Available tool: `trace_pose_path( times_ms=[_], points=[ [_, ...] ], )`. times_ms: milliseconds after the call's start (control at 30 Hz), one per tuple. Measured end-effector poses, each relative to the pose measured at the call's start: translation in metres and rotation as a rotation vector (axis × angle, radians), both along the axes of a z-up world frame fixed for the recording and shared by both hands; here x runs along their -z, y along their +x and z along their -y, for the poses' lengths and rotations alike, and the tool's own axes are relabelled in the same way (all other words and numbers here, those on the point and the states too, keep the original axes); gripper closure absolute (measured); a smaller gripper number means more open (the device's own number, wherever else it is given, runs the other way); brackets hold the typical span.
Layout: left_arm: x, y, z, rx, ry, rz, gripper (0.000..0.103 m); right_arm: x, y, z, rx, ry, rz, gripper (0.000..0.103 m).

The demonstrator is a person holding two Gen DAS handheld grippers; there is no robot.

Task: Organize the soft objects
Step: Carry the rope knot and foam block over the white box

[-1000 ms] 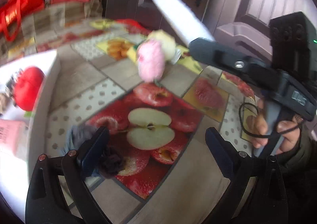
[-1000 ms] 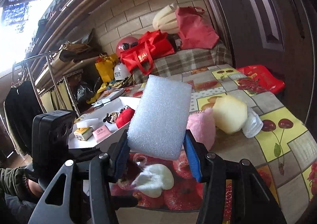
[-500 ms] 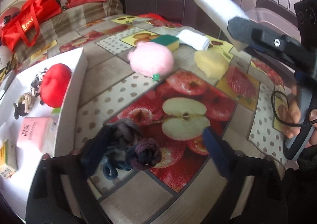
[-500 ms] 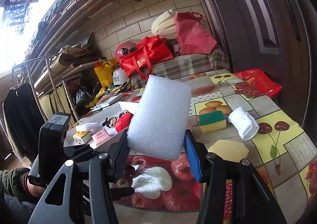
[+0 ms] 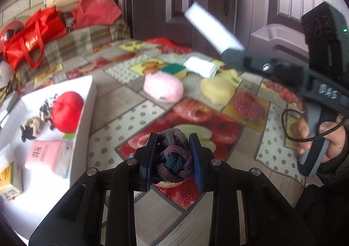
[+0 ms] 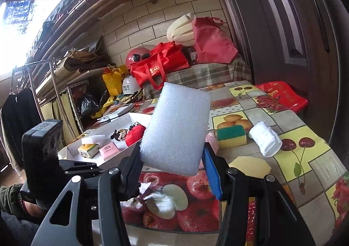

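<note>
Fruit-printed oilcloth covers one table (image 5: 122, 115), where one white tray (image 5: 87, 97) at the left edge holds a red plush apple (image 5: 67, 113) and small packets. One white foam block (image 6: 176, 128) is pinched upright in the right gripper (image 6: 174, 165). Between them lie four loose soft pieces (pink puff (image 5: 163, 89), yellow sponge (image 5: 218, 90), green-topped scourer (image 5: 174, 69), white roll (image 5: 199, 66)). One knotted rope ball (image 5: 173, 156) sits clamped in the left gripper (image 5: 173, 158), just above the cloth.
</note>
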State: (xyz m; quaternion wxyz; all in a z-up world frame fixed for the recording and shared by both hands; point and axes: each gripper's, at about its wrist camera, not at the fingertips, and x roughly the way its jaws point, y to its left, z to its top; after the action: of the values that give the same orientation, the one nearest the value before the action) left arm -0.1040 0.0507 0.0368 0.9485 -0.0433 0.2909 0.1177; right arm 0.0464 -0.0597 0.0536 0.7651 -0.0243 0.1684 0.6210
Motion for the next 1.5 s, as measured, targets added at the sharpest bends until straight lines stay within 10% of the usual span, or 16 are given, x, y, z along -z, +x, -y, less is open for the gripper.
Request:
trace_pose_path(
  times_ms=[533, 1500],
  points=[
    [-0.021, -0.068, -0.029, -0.234, 0.1, 0.246, 0.075, -0.002, -0.034, -0.022, -0.038, -0.022, 0.113, 0.05],
    [-0.015, -0.123, -0.098, -0.472, 0.09, 0.292, 0.075, 0.014, -0.103, -0.127, -0.231, -0.131, 0.249, 0.05]
  ],
)
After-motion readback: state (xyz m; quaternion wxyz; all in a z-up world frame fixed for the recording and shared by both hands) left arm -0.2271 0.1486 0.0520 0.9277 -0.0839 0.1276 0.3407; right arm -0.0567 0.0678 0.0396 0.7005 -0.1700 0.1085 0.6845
